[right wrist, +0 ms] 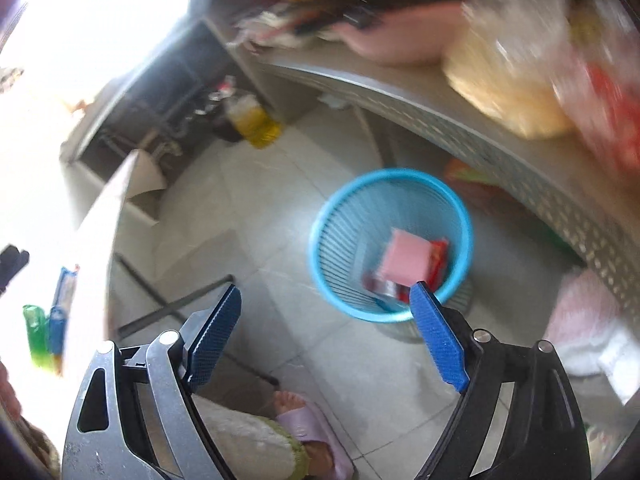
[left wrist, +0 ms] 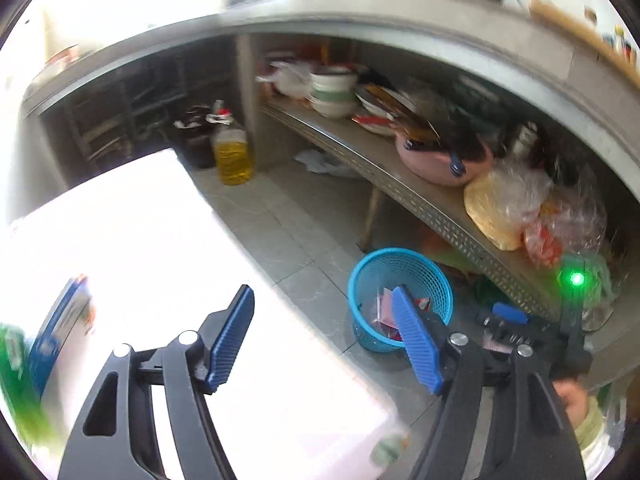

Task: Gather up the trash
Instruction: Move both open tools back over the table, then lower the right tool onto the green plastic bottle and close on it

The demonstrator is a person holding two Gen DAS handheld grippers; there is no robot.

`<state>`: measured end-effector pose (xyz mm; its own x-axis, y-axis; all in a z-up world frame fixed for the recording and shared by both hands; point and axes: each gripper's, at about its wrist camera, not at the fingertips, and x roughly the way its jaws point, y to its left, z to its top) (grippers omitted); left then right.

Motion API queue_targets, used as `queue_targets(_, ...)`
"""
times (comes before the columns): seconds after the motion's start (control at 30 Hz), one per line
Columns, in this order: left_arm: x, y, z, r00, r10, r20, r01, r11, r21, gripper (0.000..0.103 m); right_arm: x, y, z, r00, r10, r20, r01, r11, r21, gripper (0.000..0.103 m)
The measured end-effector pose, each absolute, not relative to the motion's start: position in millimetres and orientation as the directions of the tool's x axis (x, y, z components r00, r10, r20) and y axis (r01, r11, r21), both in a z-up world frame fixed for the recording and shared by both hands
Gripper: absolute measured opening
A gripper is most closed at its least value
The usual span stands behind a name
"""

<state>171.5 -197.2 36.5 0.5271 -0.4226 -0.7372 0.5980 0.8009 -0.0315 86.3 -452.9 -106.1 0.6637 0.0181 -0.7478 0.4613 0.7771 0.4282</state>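
A blue mesh wastebasket [right wrist: 390, 244] stands on the tiled floor [right wrist: 248, 208] beside a low metal shelf [left wrist: 420, 196]. Pink and red wrappers [right wrist: 404, 260] lie inside it. Both the left tongs [left wrist: 326, 334] and the right tongs [right wrist: 324, 332] are spread wide and empty. More packets [right wrist: 60, 304] lie on the white bench [left wrist: 160, 240].

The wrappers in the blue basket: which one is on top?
The plain pink packet is on top in the blue basket. It covers part of the red wrapper, which peeks out beside it.
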Motion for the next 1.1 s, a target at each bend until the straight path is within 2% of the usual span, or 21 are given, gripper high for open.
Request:
queue_targets(0.17, 145, -119, 51, 0.628, -0.397, -0.670, 0.503, 0.863, -0.041, 0.072, 110, -422, -60, 0.724, 0.096, -0.683, 0.312, 0.837, 0.448, 0.086)
queue_targets(0.37, 104, -23, 51, 0.721, -0.330, -0.610, 0.375, 0.925, -0.058, 0.073, 147, -365, -28, 0.728, 0.318, -0.607, 0.106, 0.823, 0.558, 0.087)
queue_targets(0.5, 78, 36, 40, 0.743, -0.283, -0.606, 0.286, 0.954, -0.094, 0.074, 184, -300, -21, 0.647, 0.499, -0.577, -0.048, 0.781, 0.623, 0.089)
queue_targets(0.7, 61, 95, 16, 0.751, -0.217, -0.624, 0.140, 0.975, -0.170, 0.074, 247, -170, -27, 0.411, 0.737, -0.538, -0.257, 0.659, 0.707, 0.090)
queue_targets(0.9, 50, 122, 13, 0.775, -0.177, -0.606, 0.089, 0.981, -0.172, 0.074, 283, -80, -45, 0.299, 0.760, -0.578, -0.280, 0.648, 0.708, 0.090)
queue_targets(1.1, 52, 144, 7, 0.781, -0.160, -0.604, 0.044, 0.979, -0.201, 0.074, 307, -47, -67, 0.258, 0.733, -0.629, -0.232, 0.679, 0.697, 0.090)
